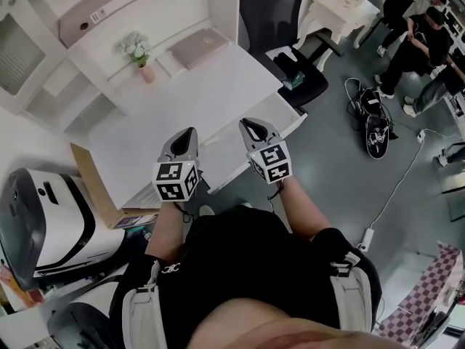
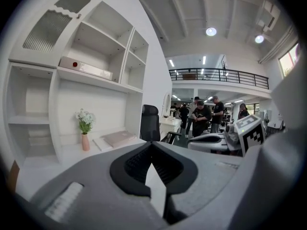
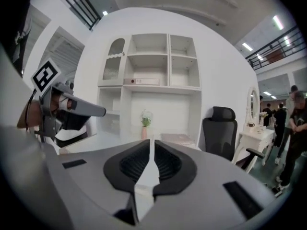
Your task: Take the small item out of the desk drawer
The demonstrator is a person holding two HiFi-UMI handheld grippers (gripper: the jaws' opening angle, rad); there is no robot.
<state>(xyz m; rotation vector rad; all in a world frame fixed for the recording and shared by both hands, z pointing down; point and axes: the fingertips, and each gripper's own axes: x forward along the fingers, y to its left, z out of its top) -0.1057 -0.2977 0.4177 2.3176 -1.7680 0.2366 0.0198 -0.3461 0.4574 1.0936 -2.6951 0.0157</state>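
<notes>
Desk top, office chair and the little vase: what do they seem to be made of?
Desk top: likely white painted or laminated board; smooth, matte, no grain showing.
Office chair: black, probably a mesh or fabric back on a plastic frame; the weave is too small to confirm.
Vase: pink, possibly ceramic; too small to tell its finish.

The desk drawer [image 1: 289, 127] was a flat white front panel under the front edge of the white desk [image 1: 196, 104], and only the head view showed it. It ran along the near side of the desk, the side toward the person, and its right end was close to the black office chair [image 1: 290, 57]. The panel looked level with the desk edge, so the drawer seemed to be shut, though the steep angle did not make this sure. The small item could not be seen, because the inside of the drawer was hidden.
</notes>
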